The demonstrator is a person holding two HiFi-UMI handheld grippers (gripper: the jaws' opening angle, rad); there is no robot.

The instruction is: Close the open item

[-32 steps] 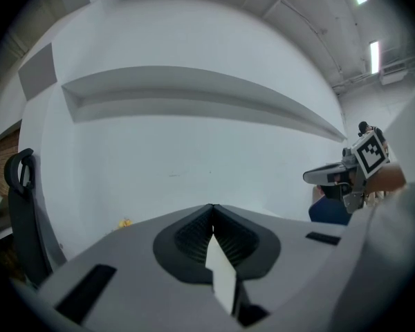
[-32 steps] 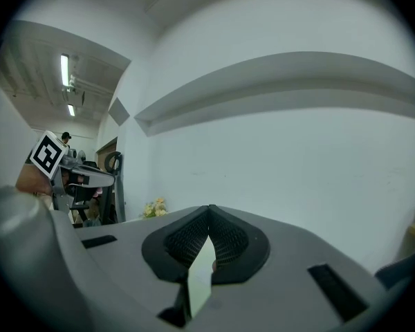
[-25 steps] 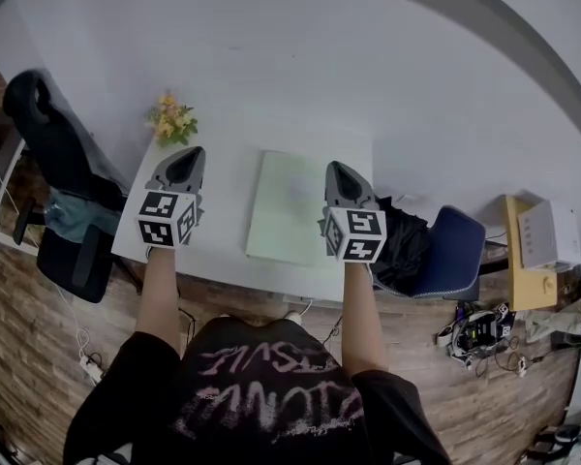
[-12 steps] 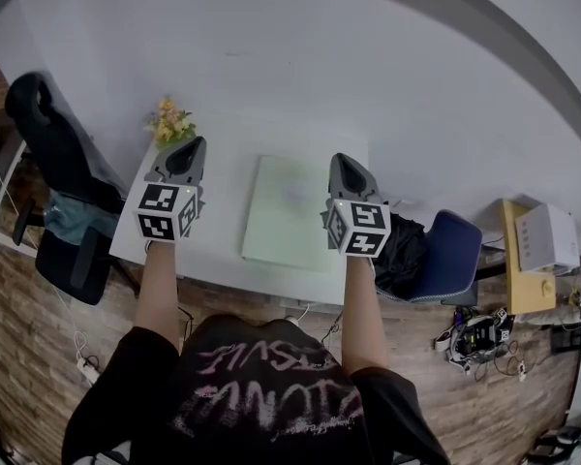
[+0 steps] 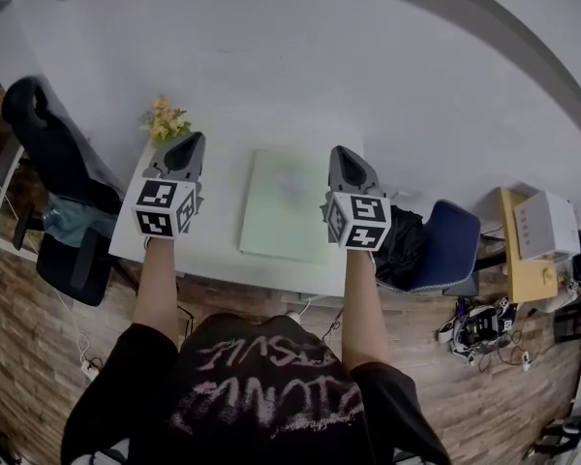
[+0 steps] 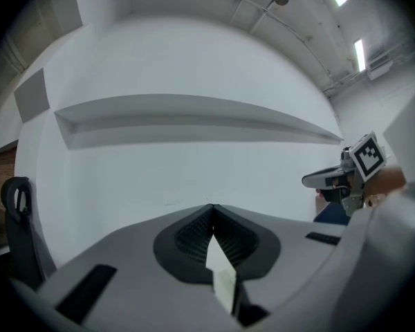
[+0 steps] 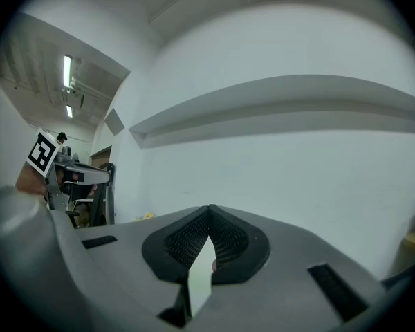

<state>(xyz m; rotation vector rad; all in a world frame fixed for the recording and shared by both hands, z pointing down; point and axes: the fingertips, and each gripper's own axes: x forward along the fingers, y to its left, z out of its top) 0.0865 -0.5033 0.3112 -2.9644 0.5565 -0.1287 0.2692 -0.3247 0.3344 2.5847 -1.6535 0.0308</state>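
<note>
Over the worktop (image 5: 216, 223): left claw (image 5: 189, 144) and right claw (image 5: 340, 159) both pressed shut, empty. Between them, lying flat, pale green item (image 5: 283, 206); seam indistinct, right edge behind right claw. Bare strip to its left. Flowers (image 5: 165, 121) at far-left corner.

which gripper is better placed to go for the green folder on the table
Right, probably. The right gripper hangs at the green folder's right edge, while the left gripper is off to the side over bare table. Both are shut, holding nothing.
</note>
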